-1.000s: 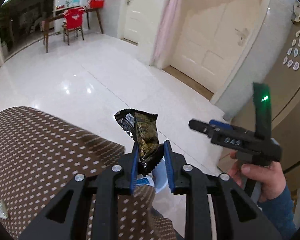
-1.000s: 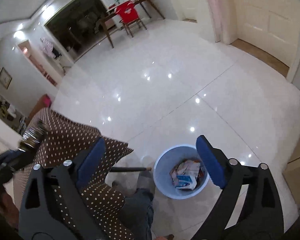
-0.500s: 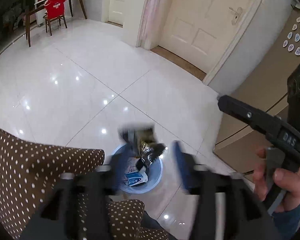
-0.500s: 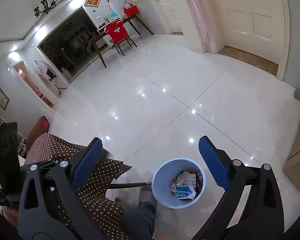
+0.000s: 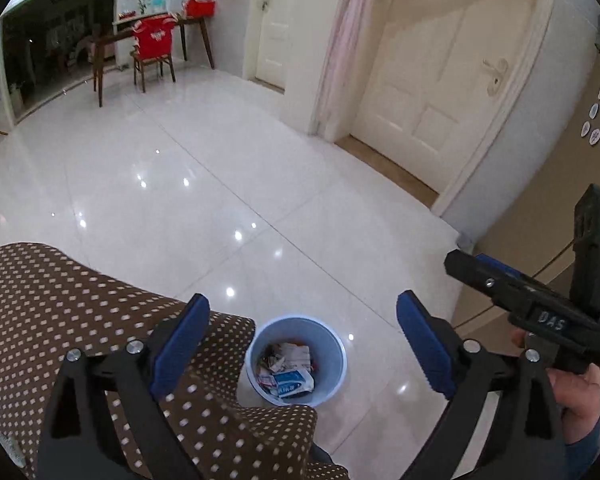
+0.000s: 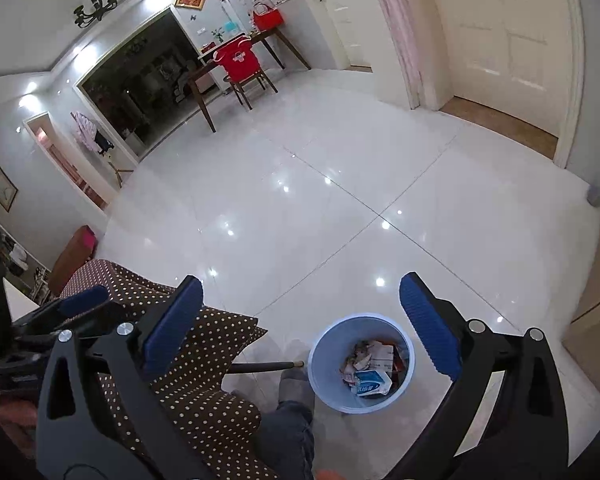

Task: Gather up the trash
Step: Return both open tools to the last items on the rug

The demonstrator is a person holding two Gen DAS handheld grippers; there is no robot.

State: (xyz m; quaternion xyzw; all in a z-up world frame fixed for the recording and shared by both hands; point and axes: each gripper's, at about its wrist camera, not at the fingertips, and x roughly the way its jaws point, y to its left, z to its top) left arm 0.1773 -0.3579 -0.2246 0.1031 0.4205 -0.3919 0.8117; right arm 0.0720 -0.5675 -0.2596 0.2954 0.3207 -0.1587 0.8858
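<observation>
Jaws just opened wide and holding nothing, my left gripper (image 5: 302, 340) hovers with the blue wastebasket (image 5: 332, 344) of wrappers and paper trash (image 5: 286, 368) framed below between them; my right gripper (image 6: 300, 320) likewise gapes empty, wastebasket (image 6: 324, 360) beneath its right jaw.

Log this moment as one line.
left gripper: jaws just opened, empty | right gripper: open, empty | bin: holds trash

- Glossy white tiled floor (image 5: 220, 208) is carrying everything, ceiling lights reflecting off it.
- Round pale-blue plastic bin (image 5: 332, 360) is standing on it, holding crumpled wrappers (image 6: 370, 368).
- Wooden chair with red cover (image 5: 154, 52) and dark wooden table (image 6: 204, 80) are standing at the far wall.
</observation>
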